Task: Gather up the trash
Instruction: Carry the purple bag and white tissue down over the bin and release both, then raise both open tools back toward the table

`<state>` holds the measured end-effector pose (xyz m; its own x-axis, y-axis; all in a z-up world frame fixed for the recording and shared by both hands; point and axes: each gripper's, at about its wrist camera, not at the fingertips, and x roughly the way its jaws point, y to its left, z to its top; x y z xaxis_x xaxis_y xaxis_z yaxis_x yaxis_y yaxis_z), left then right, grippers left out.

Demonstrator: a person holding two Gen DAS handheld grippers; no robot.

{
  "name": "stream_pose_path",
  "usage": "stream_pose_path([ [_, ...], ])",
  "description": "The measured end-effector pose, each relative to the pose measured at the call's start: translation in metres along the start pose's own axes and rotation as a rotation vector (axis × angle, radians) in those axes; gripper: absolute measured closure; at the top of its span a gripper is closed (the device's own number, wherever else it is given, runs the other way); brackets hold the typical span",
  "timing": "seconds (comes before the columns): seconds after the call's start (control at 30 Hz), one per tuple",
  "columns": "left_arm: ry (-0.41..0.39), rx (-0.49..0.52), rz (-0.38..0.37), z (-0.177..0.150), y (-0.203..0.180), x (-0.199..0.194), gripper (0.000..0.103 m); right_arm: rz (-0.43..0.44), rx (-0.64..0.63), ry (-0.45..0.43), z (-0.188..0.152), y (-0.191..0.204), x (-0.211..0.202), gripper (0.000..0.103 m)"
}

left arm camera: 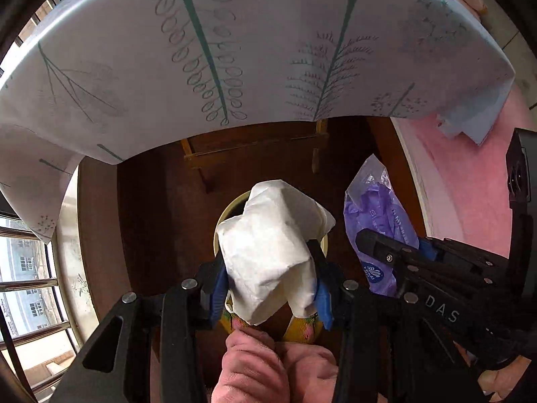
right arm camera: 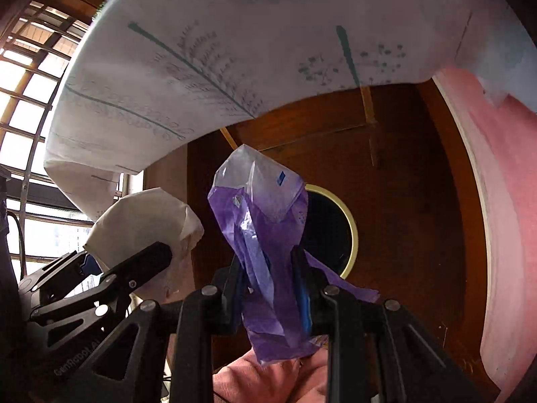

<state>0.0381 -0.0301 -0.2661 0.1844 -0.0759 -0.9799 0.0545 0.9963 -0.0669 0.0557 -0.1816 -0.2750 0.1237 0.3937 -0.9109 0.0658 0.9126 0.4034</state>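
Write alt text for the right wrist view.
The right gripper holds a crumpled purple plastic bag above a round yellow-rimmed bin on a wooden floor. Beside it, the left gripper holds a white tissue, under a leaf-patterned tablecloth.

black gripper (left arm camera: 272, 288), blue pads (left arm camera: 220, 288), perhaps pink sleeve (left arm camera: 268, 369)

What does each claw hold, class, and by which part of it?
The left claw pinches a crumpled white tissue across its lower end. The right claw grips a purple plastic wrapper around its lower middle.
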Motion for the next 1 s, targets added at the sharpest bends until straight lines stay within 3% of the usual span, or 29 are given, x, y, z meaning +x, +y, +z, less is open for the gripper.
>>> stream_pose_path([
  [0.2, 0.021, 0.0, 0.03, -0.004, 0.014, 0.055, 0.051, -0.015, 0.011, 0.052, 0.001, -0.019, 0.07, 0.074],
  [0.27, 0.027, -0.003, 0.032, -0.005, 0.019, 0.065, 0.038, -0.022, 0.012, 0.067, -0.001, -0.022, 0.085, 0.071],
  [0.3, 0.029, 0.0, 0.028, -0.005, 0.021, 0.069, 0.034, -0.029, 0.014, 0.076, -0.001, -0.024, 0.092, 0.068],
  [0.37, 0.028, 0.012, 0.039, -0.005, 0.025, 0.075, 0.025, -0.047, 0.02, 0.089, -0.001, -0.026, 0.104, 0.05],
  [0.43, 0.056, 0.019, 0.043, -0.002, 0.029, 0.082, 0.016, -0.073, 0.024, 0.092, -0.002, -0.025, 0.108, 0.04],
  [0.53, 0.056, 0.005, 0.06, 0.0, 0.036, 0.082, 0.003, -0.095, 0.027, 0.082, 0.0, -0.025, 0.106, 0.032],
  [0.77, -0.014, 0.044, 0.076, 0.003, 0.036, 0.052, 0.001, -0.123, 0.004, -0.01, 0.001, -0.016, 0.084, 0.031],
  [1.0, -0.05, 0.068, 0.038, 0.014, 0.033, -0.004, 0.001, -0.109, 0.002, -0.092, 0.005, 0.003, 0.026, 0.03],
])
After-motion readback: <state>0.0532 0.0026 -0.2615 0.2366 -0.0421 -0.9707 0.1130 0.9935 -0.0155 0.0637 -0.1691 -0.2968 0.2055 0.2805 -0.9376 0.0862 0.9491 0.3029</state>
